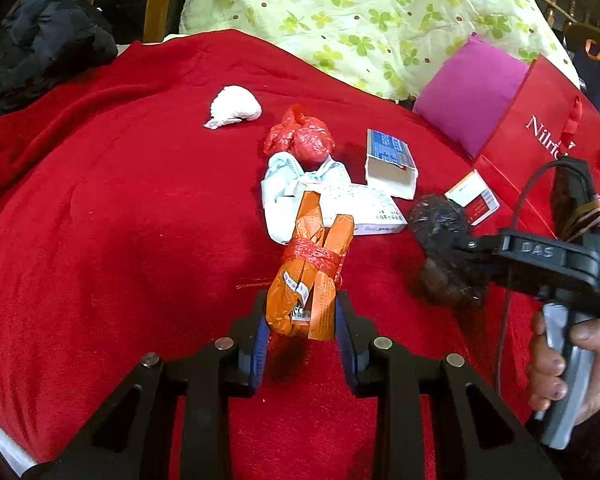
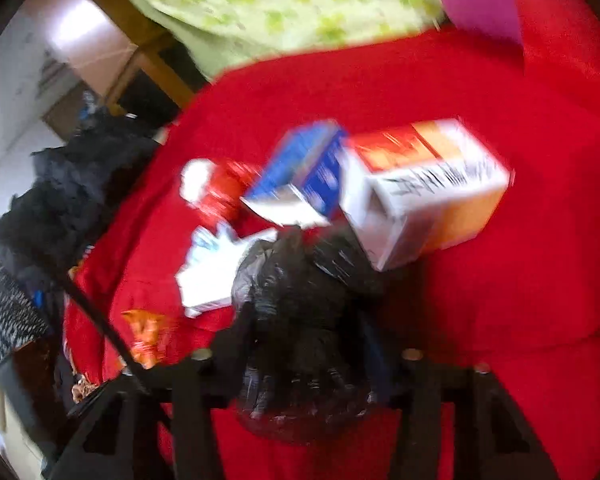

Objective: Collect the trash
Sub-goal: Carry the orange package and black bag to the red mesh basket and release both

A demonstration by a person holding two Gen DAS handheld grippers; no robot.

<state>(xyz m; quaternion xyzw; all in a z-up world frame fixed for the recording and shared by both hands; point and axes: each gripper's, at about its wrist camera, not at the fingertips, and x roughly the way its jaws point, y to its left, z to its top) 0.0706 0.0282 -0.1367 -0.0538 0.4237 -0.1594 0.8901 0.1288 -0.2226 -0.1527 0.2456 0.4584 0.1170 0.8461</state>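
My left gripper is shut on an orange wrapper bundle tied with red string, held above the red blanket. My right gripper is shut on a crumpled black plastic bag; it also shows in the left wrist view. On the blanket lie a white tissue wad, a red plastic ball, a pale blue face mask, a white leaflet box, a blue-and-white box and a red-and-orange box, which is also in the blurred right wrist view.
A red paper shopping bag stands at the right with a magenta cushion beside it. A green floral quilt lies behind. A black bag sits at the far left, by a wooden frame.
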